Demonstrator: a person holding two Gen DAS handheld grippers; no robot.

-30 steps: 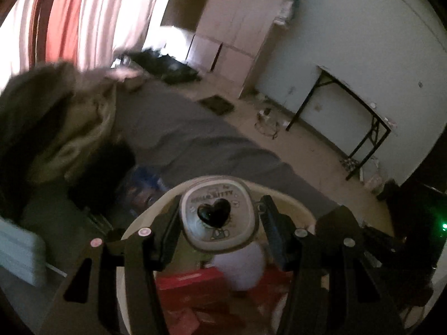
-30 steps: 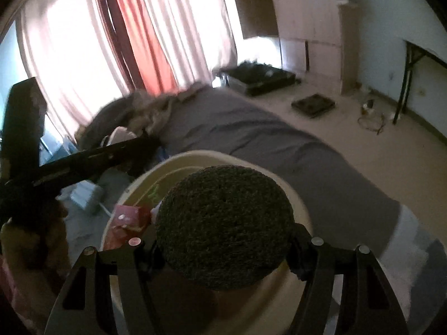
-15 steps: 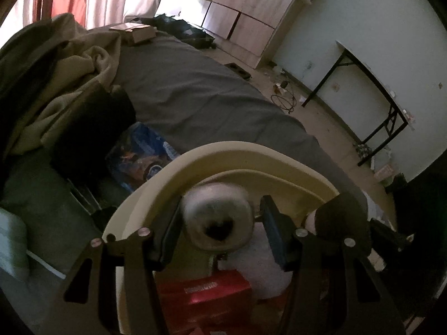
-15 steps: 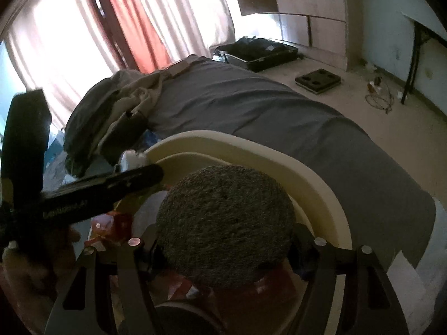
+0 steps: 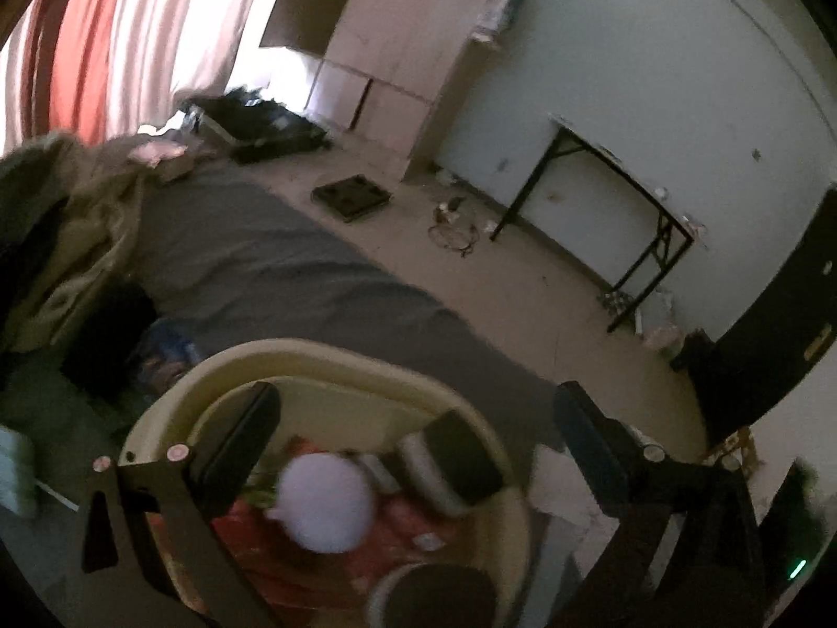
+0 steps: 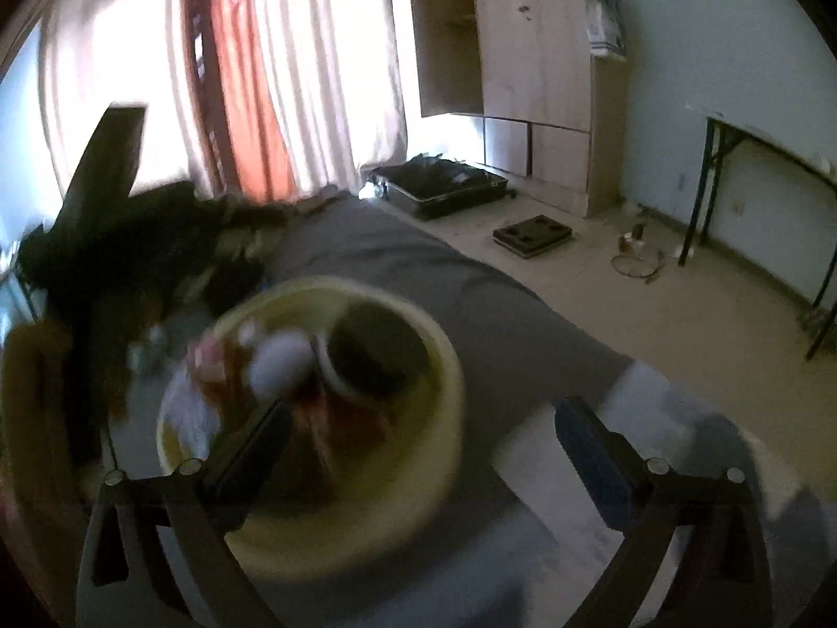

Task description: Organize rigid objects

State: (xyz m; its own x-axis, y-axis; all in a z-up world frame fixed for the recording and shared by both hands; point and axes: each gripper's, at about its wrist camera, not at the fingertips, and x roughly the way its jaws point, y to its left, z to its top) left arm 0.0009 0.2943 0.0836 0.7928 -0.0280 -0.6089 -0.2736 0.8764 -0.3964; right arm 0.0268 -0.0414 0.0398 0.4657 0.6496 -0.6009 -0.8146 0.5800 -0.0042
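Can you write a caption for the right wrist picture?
Right gripper opening, nothing between its fingers, above a cream basin of odds and ends.

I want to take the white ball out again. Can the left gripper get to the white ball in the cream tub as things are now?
Probably yes. The left gripper hangs just above the cream tub, jaws opening with nothing between them, and the white ball lies uncovered on top of the red packets. A round dark-topped tin beside it might crowd one finger.

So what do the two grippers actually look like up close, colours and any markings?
The left gripper and the right gripper look alike: black angular frames with cut-out slots, small round silver-pink bolt heads at the joints, and flat dark rectangular pads on the fingers. No cables, lettering or sleeves show. Blur hides finer detail.
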